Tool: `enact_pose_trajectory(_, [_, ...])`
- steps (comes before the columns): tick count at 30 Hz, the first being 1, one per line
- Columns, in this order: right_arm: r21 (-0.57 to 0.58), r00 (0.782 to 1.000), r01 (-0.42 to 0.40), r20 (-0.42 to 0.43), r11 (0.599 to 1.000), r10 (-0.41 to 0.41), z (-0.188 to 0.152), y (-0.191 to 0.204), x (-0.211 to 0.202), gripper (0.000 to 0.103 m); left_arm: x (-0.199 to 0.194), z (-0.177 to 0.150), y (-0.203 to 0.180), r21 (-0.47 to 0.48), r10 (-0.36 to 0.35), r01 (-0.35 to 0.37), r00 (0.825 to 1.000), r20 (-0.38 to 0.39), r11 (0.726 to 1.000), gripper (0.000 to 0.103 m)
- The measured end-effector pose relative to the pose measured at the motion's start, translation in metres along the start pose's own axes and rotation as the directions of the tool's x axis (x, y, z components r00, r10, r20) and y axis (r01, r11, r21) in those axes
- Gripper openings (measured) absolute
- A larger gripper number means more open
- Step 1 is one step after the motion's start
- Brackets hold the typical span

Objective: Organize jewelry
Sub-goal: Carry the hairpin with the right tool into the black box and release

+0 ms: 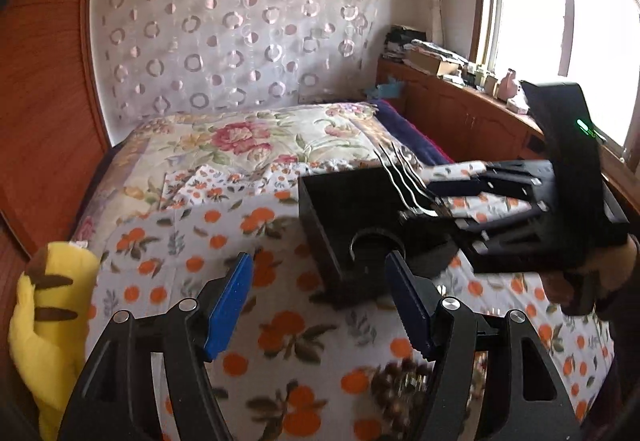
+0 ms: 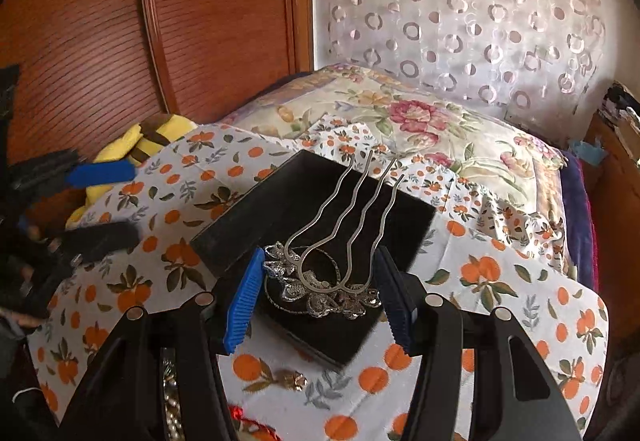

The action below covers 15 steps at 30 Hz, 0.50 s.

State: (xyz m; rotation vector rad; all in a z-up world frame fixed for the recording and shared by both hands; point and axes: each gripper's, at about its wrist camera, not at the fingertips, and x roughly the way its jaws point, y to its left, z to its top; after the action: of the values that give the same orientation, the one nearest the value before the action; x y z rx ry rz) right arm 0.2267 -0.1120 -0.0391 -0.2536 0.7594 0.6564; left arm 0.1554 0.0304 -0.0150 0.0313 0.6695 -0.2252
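Observation:
A black jewelry box (image 2: pixel 320 213) lies open on the orange-print bedspread; it also shows in the left wrist view (image 1: pixel 356 225). A silver hair comb (image 2: pixel 332 253) with wavy prongs and a flowered head sits between the blue pads of my right gripper (image 2: pixel 320 297), over the box, prongs pointing away. In the left wrist view the comb (image 1: pixel 404 181) sticks up from the right gripper (image 1: pixel 448 197) above the box. My left gripper (image 1: pixel 320 301) is open and empty, just short of the box. A brown bead string (image 1: pixel 396 381) lies under it.
A yellow plush toy (image 1: pixel 44 321) lies at the bed's left edge by the wooden wall. A small gold piece (image 2: pixel 296 381) and red beads (image 2: pixel 248 425) lie on the bedspread near me. A floral quilt (image 1: pixel 256 137) covers the far bed. A cluttered wooden ledge (image 1: pixel 460 81) runs under the window.

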Motion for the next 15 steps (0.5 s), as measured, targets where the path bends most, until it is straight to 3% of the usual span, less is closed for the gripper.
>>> enact_pose_trajectory(3, [-0.001,1.000,0.012,-0.020,1.000,-0.012,0.001,0.002,0.009,0.062,-0.003,-0.016,0.001,0.003,-0.006,0.006,1.000,-0.022,1.000,0.065])
enact_pose_trajectory(6, [0.009,1.000,0.017,-0.010,1.000,-0.017,0.001,0.003,0.007,0.079,-0.003,-0.030,0.000,0.001,-0.021,0.021,0.999,-0.049,1.000,0.065])
enact_pose_trajectory(11, [0.019,0.999,0.028,0.028,0.999,-0.028,-0.008,0.007,-0.015,0.079,-0.002,-0.051,-0.006,0.001,-0.041,0.041,0.995,-0.086,0.999,0.065])
enact_pose_trajectory(15, [0.042,0.998,0.033,0.051,0.999,-0.035,-0.035,0.010,-0.046,0.078,0.001,-0.067,-0.015,0.007,-0.057,0.058,0.991,-0.124,0.998,0.065])
